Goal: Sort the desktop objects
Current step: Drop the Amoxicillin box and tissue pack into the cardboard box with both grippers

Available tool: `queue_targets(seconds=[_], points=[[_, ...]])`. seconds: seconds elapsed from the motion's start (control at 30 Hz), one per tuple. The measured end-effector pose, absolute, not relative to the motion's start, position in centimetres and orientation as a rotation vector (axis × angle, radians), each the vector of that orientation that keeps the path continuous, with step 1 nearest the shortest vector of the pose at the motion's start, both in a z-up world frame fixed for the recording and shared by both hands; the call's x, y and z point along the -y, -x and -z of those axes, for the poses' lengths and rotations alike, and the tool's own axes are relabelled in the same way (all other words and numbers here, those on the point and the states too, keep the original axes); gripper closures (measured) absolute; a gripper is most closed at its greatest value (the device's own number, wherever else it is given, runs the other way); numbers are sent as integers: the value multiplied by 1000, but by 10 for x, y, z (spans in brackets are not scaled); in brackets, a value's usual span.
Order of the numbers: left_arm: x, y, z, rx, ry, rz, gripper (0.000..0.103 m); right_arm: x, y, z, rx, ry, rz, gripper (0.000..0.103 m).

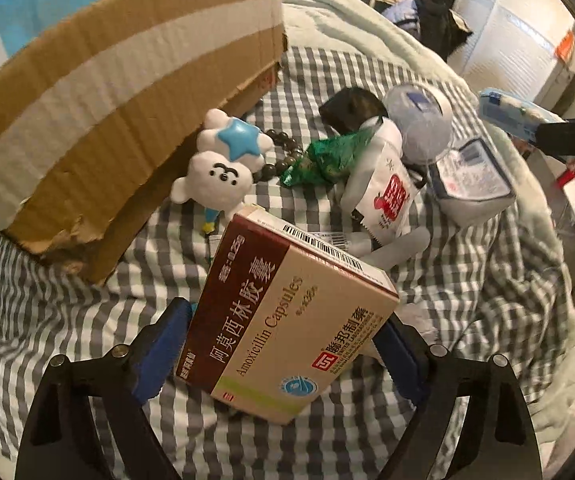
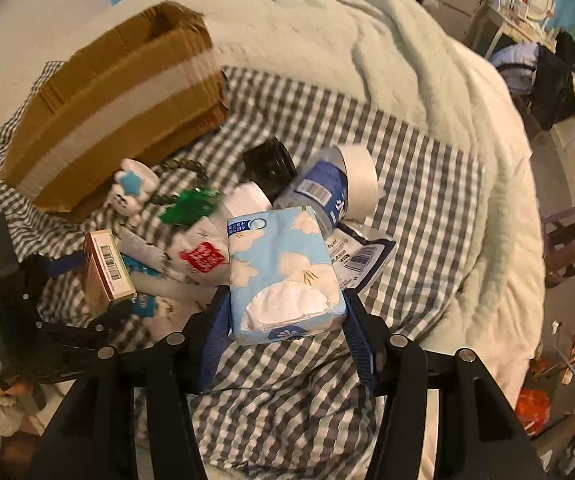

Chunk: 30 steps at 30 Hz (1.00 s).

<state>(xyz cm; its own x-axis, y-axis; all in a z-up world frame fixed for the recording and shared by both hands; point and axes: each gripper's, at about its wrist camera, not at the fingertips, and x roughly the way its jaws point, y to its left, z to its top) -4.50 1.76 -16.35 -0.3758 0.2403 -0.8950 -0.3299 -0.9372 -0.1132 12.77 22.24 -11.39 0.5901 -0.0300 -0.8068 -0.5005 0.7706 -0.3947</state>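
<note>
The medicine box (image 1: 291, 316) sits pinched in the left gripper (image 1: 283, 344), the tissue pack (image 2: 283, 272) pinched in the right gripper (image 2: 283, 336), both raised above the checked cloth (image 2: 427, 184). Best carry each level over the cardboard box (image 2: 119, 92) rim before letting go, clear of the pile.

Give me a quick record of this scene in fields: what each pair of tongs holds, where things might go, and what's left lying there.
Left tongs: closed on the amoxicillin box
Right tongs: closed on the tissue pack
Container: open cardboard box, on the checked cloth
Left lying: white bear toy, green wrapper, tape roll, bead string
</note>
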Motion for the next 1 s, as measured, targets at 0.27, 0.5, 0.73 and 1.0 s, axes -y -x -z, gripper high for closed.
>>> queue_targets(seconds=[0.27, 0.5, 0.73, 1.0], points=[[4, 34, 122, 73, 1459, -2391, 14, -243, -78, 72, -829, 615, -281, 49], [17, 34, 39, 108, 1283, -2452, 14, -280, -45, 46, -750, 589, -315, 49], [48, 78, -55, -20, 1218, -2576, 14, -325, -41, 23, -679, 545, -364, 49], [100, 142, -56, 50, 1286, -2685, 14, -385, -67, 28, -671, 496, -429, 49]])
